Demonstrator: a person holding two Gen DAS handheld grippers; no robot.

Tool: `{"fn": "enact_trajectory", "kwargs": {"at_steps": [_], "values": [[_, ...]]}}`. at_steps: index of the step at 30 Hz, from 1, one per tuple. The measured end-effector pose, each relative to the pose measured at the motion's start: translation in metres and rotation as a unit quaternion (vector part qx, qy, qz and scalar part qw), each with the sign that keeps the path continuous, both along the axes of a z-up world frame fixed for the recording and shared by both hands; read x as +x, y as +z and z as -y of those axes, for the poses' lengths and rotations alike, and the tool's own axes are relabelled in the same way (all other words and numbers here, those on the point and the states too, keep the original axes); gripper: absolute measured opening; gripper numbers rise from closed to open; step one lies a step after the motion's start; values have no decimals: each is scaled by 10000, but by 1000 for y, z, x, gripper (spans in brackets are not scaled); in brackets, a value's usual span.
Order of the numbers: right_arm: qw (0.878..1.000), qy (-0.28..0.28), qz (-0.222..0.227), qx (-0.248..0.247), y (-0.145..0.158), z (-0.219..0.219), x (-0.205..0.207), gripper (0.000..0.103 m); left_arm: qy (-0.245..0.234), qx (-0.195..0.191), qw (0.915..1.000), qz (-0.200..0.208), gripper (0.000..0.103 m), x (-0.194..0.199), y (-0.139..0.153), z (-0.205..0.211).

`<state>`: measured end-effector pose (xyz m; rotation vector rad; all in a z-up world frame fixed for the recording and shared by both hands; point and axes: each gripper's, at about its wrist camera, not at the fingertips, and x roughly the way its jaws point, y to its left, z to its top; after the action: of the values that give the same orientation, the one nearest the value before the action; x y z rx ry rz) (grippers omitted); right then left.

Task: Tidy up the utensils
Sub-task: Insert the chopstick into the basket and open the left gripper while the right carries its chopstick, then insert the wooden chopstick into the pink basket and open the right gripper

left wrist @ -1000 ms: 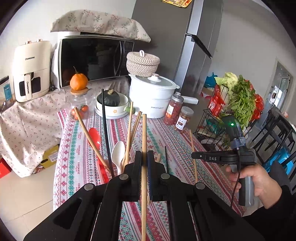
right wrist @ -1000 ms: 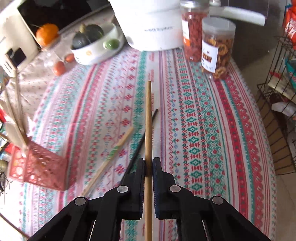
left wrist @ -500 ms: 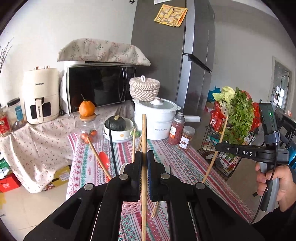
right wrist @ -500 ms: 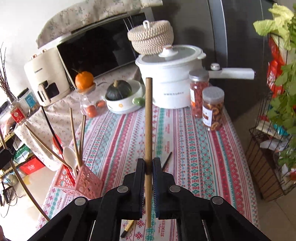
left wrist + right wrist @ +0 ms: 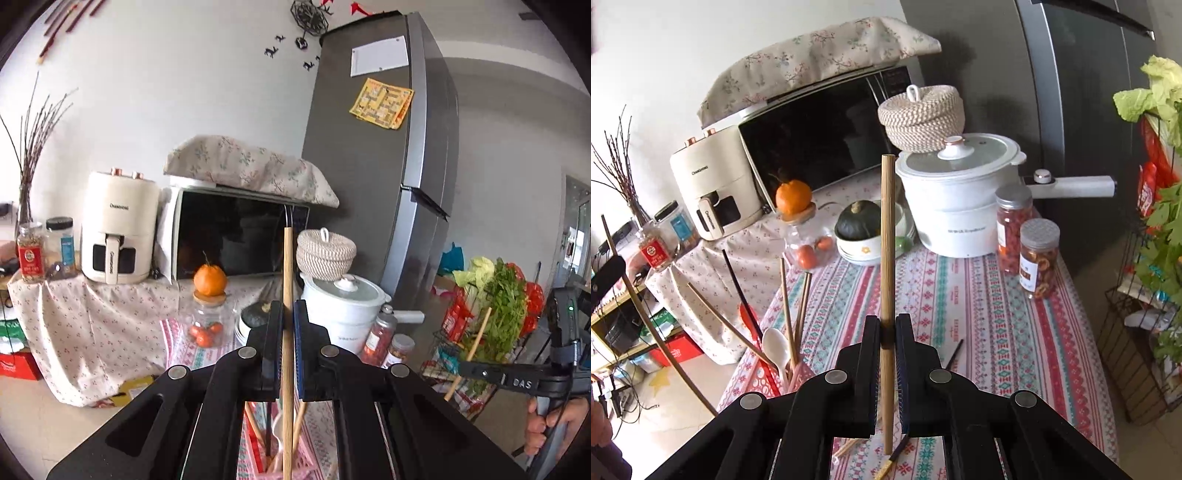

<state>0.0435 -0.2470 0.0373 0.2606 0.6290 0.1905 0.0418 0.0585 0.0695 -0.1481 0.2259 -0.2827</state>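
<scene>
Chopsticks: each gripper's jaws pinch one upright, left gripper (image 5: 284, 325) on its chopstick (image 5: 287, 280), right gripper (image 5: 886, 332) on another (image 5: 887, 236), likely so they drop end-first into the pink holder (image 5: 803, 373), near left on the table (image 5: 997, 332).

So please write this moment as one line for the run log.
left gripper: shut on wooden chopstick | right gripper: shut on second wooden chopstick | pink basket: holds utensils | black chopstick: on table
</scene>
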Motion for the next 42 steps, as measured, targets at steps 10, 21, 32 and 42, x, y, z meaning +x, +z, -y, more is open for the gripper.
{"fn": "enact_trajectory", "kwargs": {"at_steps": [10, 21, 32, 42], "values": [[9999, 92, -76, -24, -6, -5, 6, 6, 549, -66, 9984, 90, 5, 34, -32, 5], [9998, 142, -90, -86, -8, -13, 5, 6, 447, 476, 9973, -322, 6, 52, -78, 28], [9988, 400, 189, 231, -7, -28, 9, 6, 139, 865, 9917, -945, 46, 46, -68, 35], [9945, 692, 565, 544, -3, -66, 16, 6, 278, 999, 9669, -2332, 67, 34, -81, -3]]}}
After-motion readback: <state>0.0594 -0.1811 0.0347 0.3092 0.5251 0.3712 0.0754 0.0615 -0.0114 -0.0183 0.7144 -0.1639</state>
